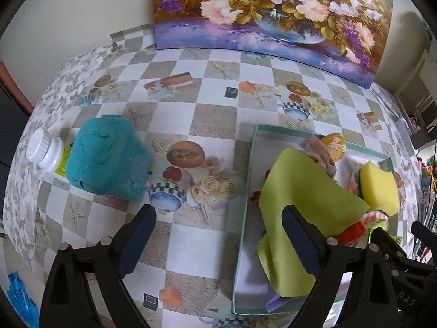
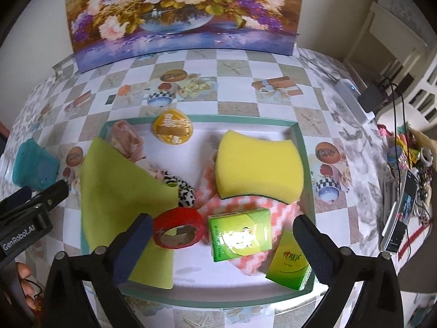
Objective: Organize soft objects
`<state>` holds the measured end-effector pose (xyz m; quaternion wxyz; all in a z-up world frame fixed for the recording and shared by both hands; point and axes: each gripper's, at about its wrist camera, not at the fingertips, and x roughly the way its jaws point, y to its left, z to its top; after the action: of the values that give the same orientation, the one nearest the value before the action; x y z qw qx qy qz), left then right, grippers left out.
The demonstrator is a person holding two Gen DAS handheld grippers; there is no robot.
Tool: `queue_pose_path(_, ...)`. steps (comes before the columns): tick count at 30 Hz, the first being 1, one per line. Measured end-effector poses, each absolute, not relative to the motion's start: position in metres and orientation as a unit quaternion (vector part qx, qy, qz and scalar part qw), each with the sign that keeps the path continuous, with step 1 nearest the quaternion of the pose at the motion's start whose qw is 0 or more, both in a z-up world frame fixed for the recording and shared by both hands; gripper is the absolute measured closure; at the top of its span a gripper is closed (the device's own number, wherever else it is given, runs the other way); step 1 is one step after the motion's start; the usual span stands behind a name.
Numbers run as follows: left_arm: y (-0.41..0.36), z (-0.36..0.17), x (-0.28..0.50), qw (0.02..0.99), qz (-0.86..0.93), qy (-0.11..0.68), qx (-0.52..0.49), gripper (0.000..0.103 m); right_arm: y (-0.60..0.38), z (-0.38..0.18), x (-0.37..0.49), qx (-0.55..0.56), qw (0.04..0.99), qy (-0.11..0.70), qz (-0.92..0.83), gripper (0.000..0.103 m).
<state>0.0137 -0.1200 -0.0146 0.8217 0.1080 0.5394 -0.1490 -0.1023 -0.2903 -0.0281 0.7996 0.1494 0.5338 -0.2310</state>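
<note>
A teal-rimmed tray (image 2: 301, 147) holds a yellow sponge (image 2: 256, 168), a lime cloth (image 2: 120, 191), a pink cloth (image 2: 127, 139), an orange-white cloth (image 2: 243, 203), a spotted scrunchie (image 2: 183, 188), a red tape roll (image 2: 177, 228) and two green tissue packs (image 2: 240, 235). My right gripper (image 2: 221, 246) is open and empty above the tray's near side. A teal sponge (image 1: 106, 158) lies on the table left of the tray (image 1: 245, 191). My left gripper (image 1: 218, 243) is open and empty, between the teal sponge and the tray.
A white-capped bottle (image 1: 46, 150) lies under the teal sponge. A flower painting (image 1: 273, 13) leans on the wall at the back. A round yellow badge (image 2: 172, 129) sits at the tray's far rim. Clutter and cables (image 2: 404, 164) lie at the right.
</note>
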Motion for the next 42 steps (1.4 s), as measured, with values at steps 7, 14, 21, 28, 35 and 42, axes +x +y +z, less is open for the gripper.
queue_pose_path(7,-0.12,-0.013,0.013,0.825,-0.143,0.534,0.118,0.008,-0.294,-0.026,-0.104,0.159,0.801,0.529,-0.232,0.0)
queue_pose_path(14,-0.12,-0.007,0.01,0.833,-0.143,0.522,0.117,0.008,-0.292,-0.024,-0.104,0.156,0.803,0.528,-0.229,0.0)
queue_pose_path(21,-0.118,0.006,0.0,0.852,-0.124,0.488,0.14,0.008,-0.286,-0.015,-0.108,0.149,0.81,0.517,-0.232,0.0)
queue_pose_path(28,-0.104,0.008,-0.008,0.858,-0.099,0.486,0.135,0.008,-0.273,-0.01,-0.112,0.137,0.816,0.513,-0.229,0.0)
queue_pose_path(35,-0.084,0.01,-0.016,0.858,-0.091,0.492,0.117,0.008,-0.263,-0.012,-0.12,0.131,0.817,0.513,-0.226,0.0)
queue_pose_path(42,-0.068,0.009,-0.028,0.852,-0.094,0.5,0.124,0.008,-0.251,-0.014,-0.13,0.129,0.819,0.513,-0.222,0.0)
